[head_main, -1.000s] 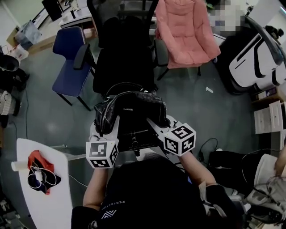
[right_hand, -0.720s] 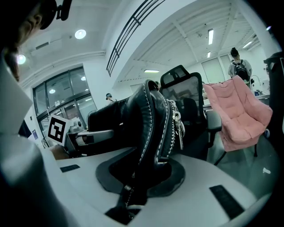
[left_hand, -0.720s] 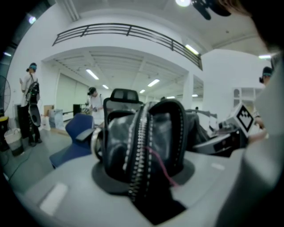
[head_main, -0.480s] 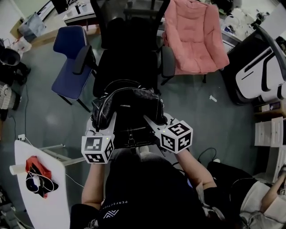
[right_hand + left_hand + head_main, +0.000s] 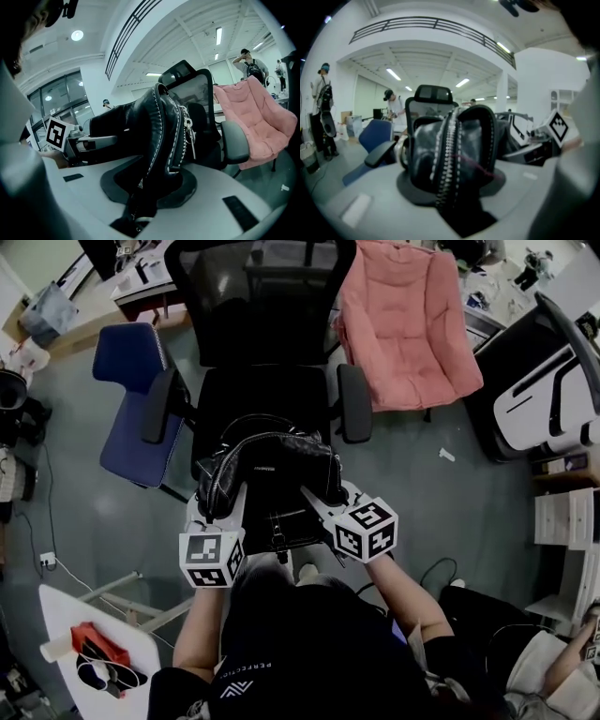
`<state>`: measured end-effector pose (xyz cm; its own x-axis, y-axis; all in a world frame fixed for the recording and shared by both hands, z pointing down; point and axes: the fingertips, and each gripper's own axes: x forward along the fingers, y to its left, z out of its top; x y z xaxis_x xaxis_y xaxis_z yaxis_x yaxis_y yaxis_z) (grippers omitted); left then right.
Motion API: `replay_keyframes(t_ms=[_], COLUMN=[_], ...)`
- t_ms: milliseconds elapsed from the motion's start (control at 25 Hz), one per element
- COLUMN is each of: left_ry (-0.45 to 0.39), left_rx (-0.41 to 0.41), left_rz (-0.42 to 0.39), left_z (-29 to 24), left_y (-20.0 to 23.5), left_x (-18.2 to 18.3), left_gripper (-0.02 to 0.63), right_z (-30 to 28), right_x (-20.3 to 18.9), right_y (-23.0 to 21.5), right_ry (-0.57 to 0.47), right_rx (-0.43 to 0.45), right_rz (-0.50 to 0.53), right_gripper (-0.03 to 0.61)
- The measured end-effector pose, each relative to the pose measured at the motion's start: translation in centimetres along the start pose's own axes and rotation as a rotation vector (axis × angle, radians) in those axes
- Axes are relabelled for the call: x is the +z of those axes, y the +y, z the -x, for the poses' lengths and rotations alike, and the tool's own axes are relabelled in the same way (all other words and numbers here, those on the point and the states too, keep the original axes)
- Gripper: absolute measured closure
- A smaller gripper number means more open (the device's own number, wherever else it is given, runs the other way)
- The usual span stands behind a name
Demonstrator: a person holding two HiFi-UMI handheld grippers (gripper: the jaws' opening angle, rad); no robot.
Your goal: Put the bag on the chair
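Carrying: left gripper (image 5: pixel 228 505) and right gripper (image 5: pixel 319 502) clamp the black leather bag's (image 5: pixel 272 470) ends.
Next: lower it onto the far black mesh office chair (image 5: pixel 267 395), which it seemingly doesn't touch yet.

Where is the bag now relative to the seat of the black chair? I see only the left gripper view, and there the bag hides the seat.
Observer: In the head view the bag is held in the air at the front edge of the black chair's seat. Only its far side overlaps that edge, and it does not rest on the seat.
Operator: Does the other tool hold the bag too?
Observer: Yes. In the right gripper view the right tool is clamped on the other end of the bag. Its jaws have just opened a little, but the bag is between them and held.
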<state>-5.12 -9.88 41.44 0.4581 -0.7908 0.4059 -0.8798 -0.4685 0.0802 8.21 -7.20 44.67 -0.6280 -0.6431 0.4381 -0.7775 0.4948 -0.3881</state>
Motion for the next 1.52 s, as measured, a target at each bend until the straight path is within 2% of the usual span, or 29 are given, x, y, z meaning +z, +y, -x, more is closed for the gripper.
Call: replay_keyframes(t_ms=[400, 640, 880, 1200, 1520], left_ry=[0.05, 0.064, 0.074, 0.138, 0.2], left_rx=[-0.028, -0.036, -0.045, -0.023, -0.035], left_rz=[0.006, 0.033, 0.026, 0.039, 0.058], left_z=[-7.7, -11.5, -14.7, -17.9, -20.7], left_y=[5.7, 8.9, 11.0, 13.7, 15.6], left_x=[-1.4, -2.7, -3.2, -6.6, -9.9], left_gripper=[0.426, 0.426, 0.425, 0.417, 0.402], right_z=[-8.6, -13.1, -16.4, -20.7, -24.0], right_x=[0.4, 0.6, 0.8, -1.5, -4.0], right_y=[-4.6, -6.9, -9.0, -10.8, -12.8], right_ry=[0.018, 0.037, 0.046, 0.091, 0.143], right_rx=[-0.014, -0.026, -0.032, -0.058, -0.057], right_rz=[-0.035, -0.02, -0.026, -0.061, -0.107], right_gripper=[0.491, 0.488, 0.483, 0.477, 0.469])
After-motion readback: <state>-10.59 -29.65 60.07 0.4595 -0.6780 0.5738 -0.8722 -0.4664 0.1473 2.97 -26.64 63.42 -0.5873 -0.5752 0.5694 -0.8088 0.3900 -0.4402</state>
